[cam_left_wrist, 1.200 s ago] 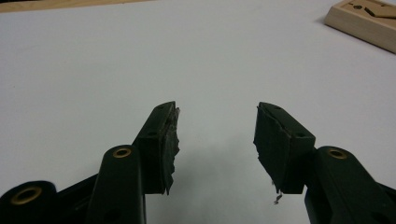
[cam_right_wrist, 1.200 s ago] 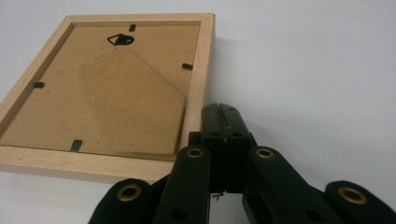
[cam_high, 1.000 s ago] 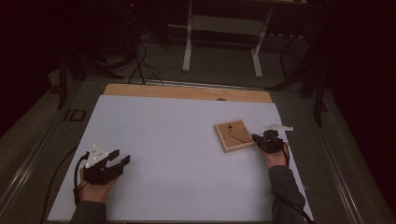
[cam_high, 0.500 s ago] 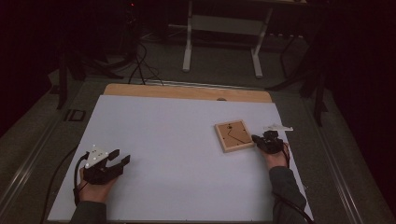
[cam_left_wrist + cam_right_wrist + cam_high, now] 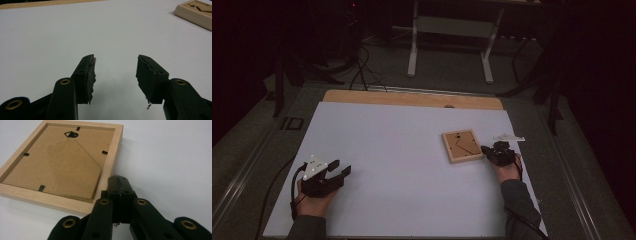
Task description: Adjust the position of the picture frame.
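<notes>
A small wooden picture frame point(image 5: 462, 146) lies face down on the white table top point(image 5: 402, 150), its brown backing board, black clips and hanger ring up point(image 5: 60, 162). My right gripper point(image 5: 485, 149) rests just right of the frame, its jaws shut together with nothing between them, tips point(image 5: 117, 180) beside the frame's edge. My left gripper point(image 5: 341, 168) sits at the near left of the table, far from the frame, jaws open and empty point(image 5: 116, 66). The frame's corner point(image 5: 195, 11) shows far off in the left gripper view.
A wooden strip point(image 5: 412, 99) runs along the table's far edge. Beyond it stand a white table leg frame point(image 5: 449, 40) and cables on the dark floor point(image 5: 362, 70). A small white object point(image 5: 509, 137) lies right of the frame.
</notes>
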`<state>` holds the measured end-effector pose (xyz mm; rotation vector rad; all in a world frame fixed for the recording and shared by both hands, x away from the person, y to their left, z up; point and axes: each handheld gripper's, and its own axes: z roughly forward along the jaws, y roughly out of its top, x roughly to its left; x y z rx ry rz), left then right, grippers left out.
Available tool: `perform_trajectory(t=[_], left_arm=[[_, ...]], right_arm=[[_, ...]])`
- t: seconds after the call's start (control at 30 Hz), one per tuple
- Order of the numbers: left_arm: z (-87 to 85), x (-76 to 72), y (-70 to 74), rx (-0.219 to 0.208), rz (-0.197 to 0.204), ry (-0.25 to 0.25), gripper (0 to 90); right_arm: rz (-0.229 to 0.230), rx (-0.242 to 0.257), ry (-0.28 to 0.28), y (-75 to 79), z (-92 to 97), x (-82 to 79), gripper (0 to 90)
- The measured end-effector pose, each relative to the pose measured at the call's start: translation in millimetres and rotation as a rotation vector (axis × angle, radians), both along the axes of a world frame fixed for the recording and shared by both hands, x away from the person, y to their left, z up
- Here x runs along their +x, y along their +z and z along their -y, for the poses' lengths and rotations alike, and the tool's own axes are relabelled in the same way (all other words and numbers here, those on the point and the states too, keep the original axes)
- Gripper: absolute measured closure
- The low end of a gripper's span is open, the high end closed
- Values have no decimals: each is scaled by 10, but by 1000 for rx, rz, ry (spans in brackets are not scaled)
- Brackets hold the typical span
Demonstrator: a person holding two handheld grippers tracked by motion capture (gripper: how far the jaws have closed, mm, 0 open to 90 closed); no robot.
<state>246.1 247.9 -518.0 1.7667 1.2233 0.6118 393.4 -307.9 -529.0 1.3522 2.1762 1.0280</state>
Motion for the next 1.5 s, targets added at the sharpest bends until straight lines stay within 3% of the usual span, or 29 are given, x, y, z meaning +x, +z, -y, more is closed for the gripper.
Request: perform_trajectory(t=[0.87, 1.5], left_arm=[[4, 12, -4, 0, -5, 4, 493], [8, 19, -10, 1, -9, 5, 493]], right_arm=[[10, -35, 92, 2, -83, -149, 897], [25, -49, 196, -4, -238, -332, 897]])
